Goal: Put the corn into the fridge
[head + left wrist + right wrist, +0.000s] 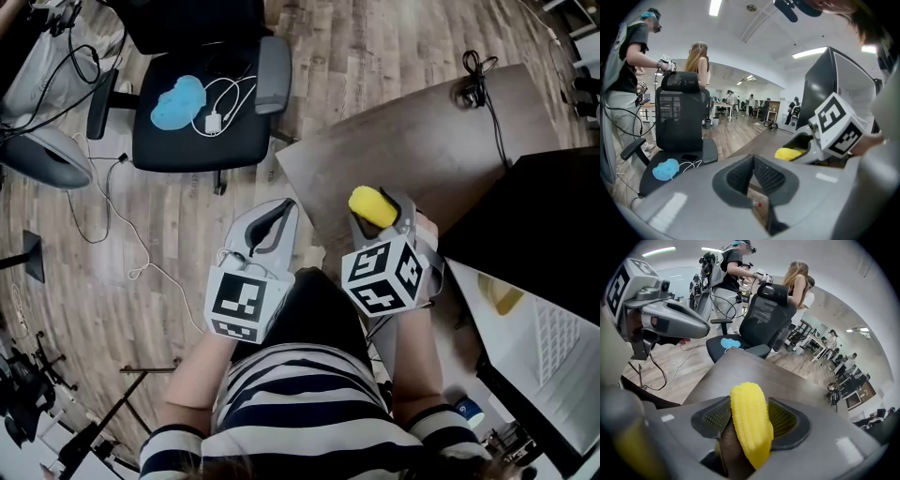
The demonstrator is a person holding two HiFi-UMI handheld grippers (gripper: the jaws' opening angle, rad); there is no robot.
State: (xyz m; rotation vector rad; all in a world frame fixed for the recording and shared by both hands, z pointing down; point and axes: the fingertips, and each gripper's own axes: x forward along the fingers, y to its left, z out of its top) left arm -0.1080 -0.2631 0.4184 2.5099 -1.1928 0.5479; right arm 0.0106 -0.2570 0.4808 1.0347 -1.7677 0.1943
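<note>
Being held between the pads of the right tool (749, 414), the corn (750, 425) is kept up over the near part of the brown tabletop (422, 150).
The yellow cob is clamped on both sides with its tip standing out past the pads; its lower end is hidden by a dark part in the tool's throat. The left tool (753, 177) is closed, pads met at the tips, nothing between them. At the tabletop's right a dark box (525, 206) is cut off by the frame edge; its contents cannot be made out.
</note>
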